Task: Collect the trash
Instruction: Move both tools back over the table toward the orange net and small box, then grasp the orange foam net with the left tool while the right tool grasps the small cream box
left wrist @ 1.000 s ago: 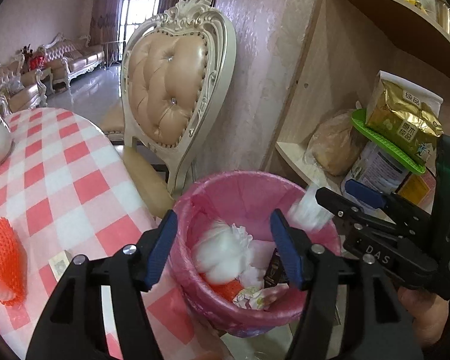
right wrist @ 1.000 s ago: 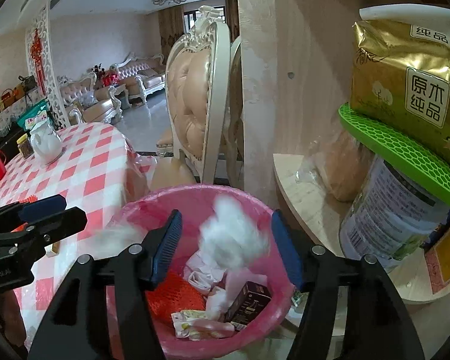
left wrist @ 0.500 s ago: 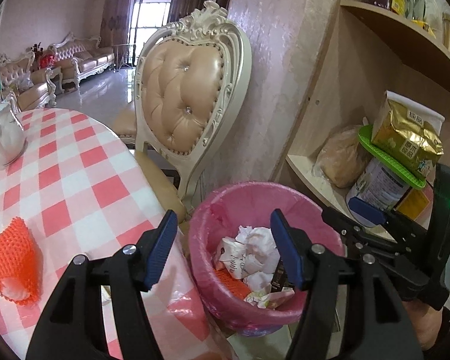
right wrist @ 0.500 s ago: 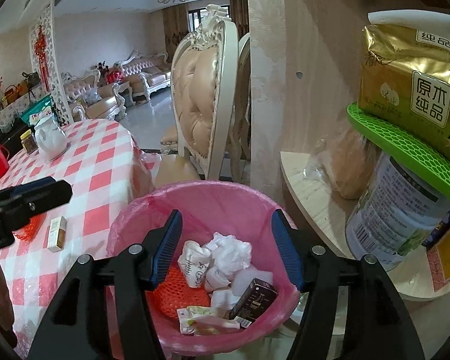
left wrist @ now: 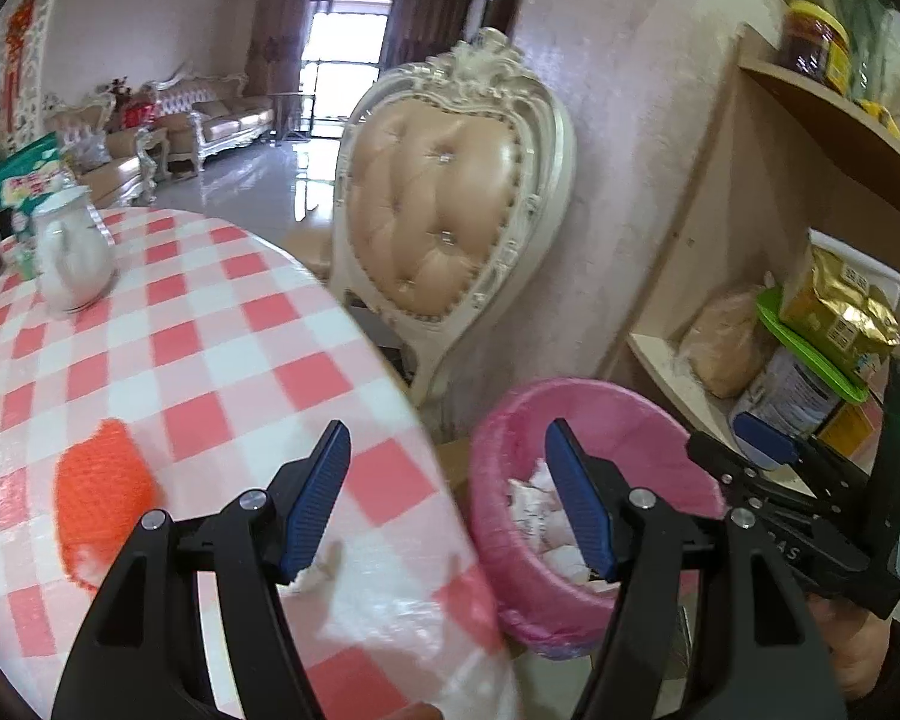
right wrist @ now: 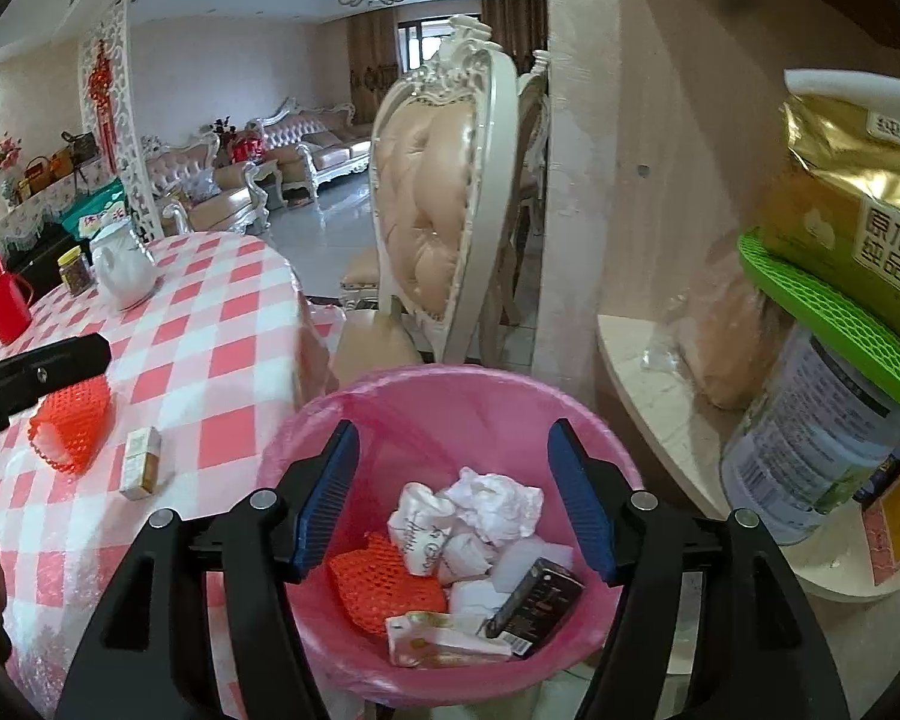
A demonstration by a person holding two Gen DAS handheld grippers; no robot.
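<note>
Over the pink bin (right wrist: 450, 408), right gripper (right wrist: 453, 504) wide open and empty, left gripper (left wrist: 447, 498) likewise (probably eyeing the orange net (left wrist: 102, 480) next).

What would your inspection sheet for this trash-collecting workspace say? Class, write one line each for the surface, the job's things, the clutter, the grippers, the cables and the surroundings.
Surface: round table under a red-and-white checked cloth.
Job's things: pink-lined trash bin beside the table, holding crumpled tissues, orange foam netting and small boxes; on the table lie an orange foam net and a small carton.
Clutter: white teapot, red flask, jar.
Grippers: left gripper open over the table edge; right gripper open above the bin.
Cables: nothing seen.
Surroundings: tufted chair, shelf with a tin and gold bag.
</note>
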